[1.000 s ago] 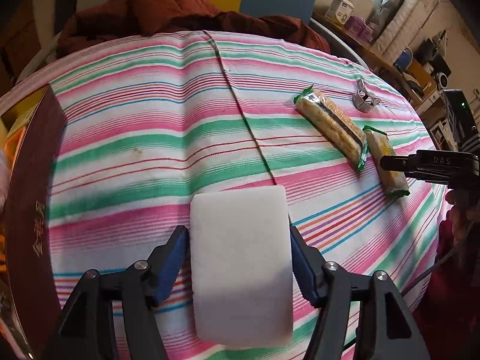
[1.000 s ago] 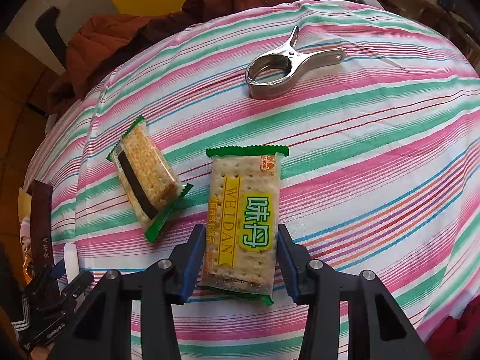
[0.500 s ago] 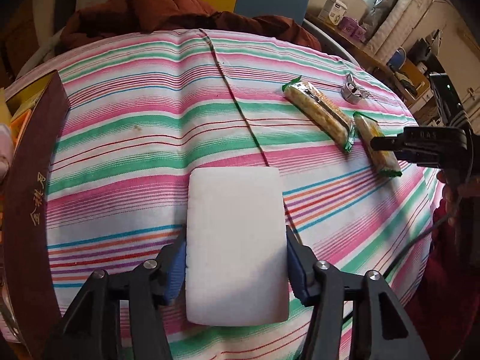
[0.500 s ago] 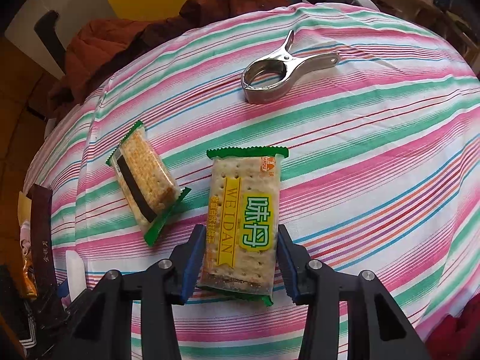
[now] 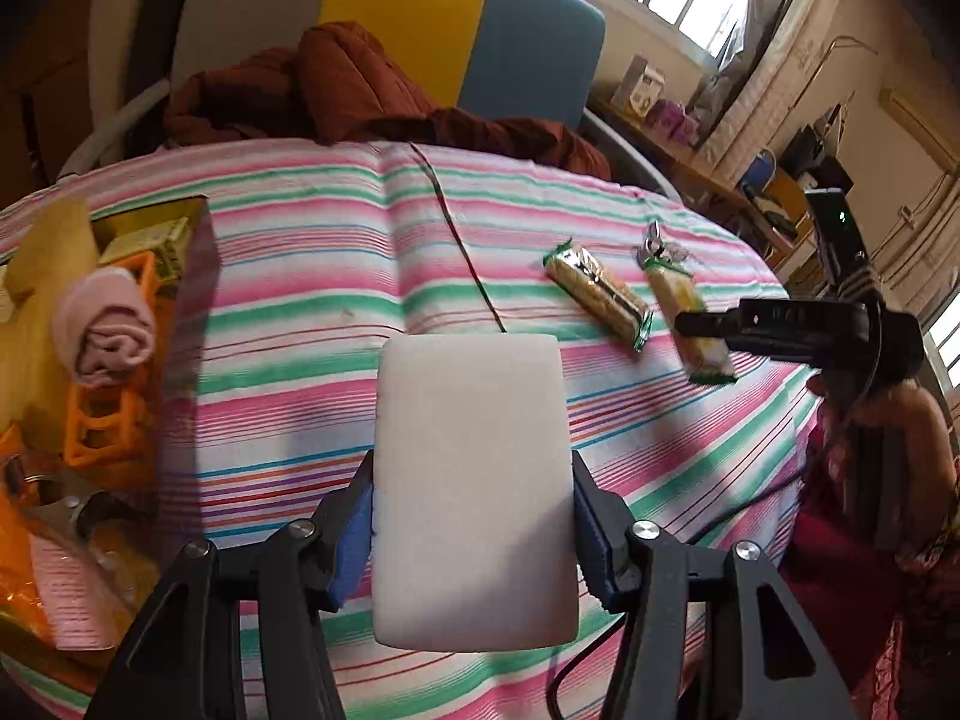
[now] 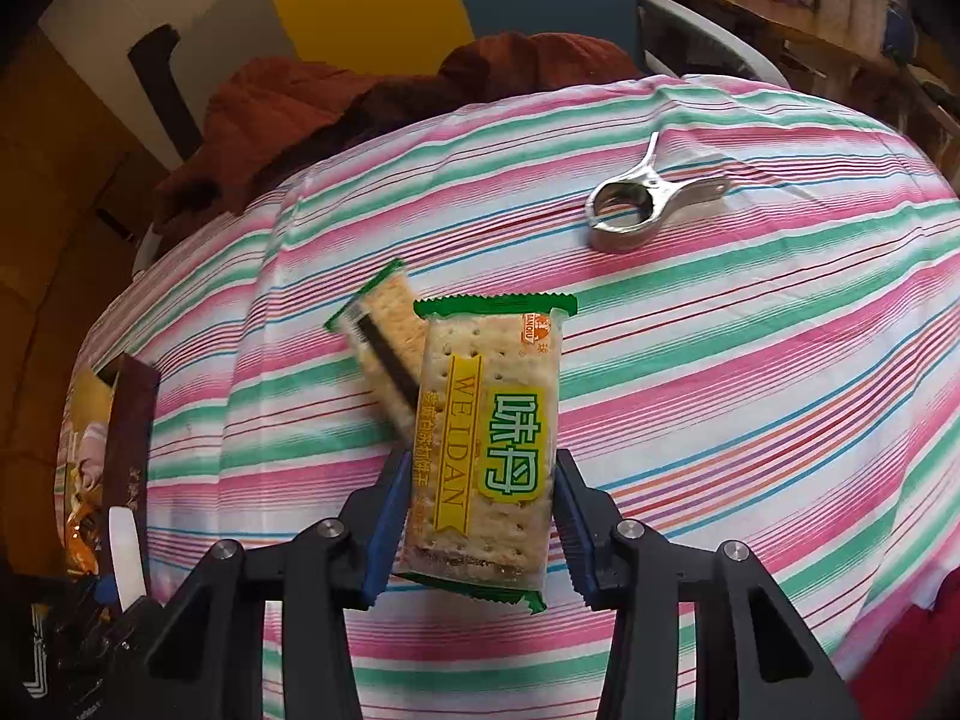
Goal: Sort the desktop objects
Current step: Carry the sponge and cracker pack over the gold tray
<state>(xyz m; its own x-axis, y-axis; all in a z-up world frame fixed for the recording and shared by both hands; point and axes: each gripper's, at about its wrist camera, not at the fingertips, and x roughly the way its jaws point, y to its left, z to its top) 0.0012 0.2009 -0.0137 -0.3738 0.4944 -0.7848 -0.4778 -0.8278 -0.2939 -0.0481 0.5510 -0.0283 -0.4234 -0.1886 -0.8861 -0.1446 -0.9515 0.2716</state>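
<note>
My left gripper (image 5: 471, 531) is shut on a white rectangular sponge block (image 5: 471, 480) and holds it above the striped tablecloth (image 5: 312, 312). My right gripper (image 6: 480, 516) is shut on a green-edged cracker packet (image 6: 489, 444) lifted off the cloth; the left wrist view shows that packet (image 5: 690, 312) hanging from the black right gripper (image 5: 708, 330). A second cracker packet (image 6: 384, 348) lies on the cloth behind it, also visible as a packet (image 5: 600, 291) at centre right. A metal clip (image 6: 642, 204) rests farther back.
An open dark-red box (image 5: 198, 276) at the left edge holds a rolled pink towel (image 5: 108, 330), an orange plastic frame (image 5: 114, 420) and small packets. A rust-brown garment (image 5: 336, 90) lies over the chair behind the table. A black cable (image 5: 462, 252) crosses the cloth.
Both grippers rose with their loads: the sponge and the cracker packet left the cloth. The left view swung to reveal the box and its contents at the left.
</note>
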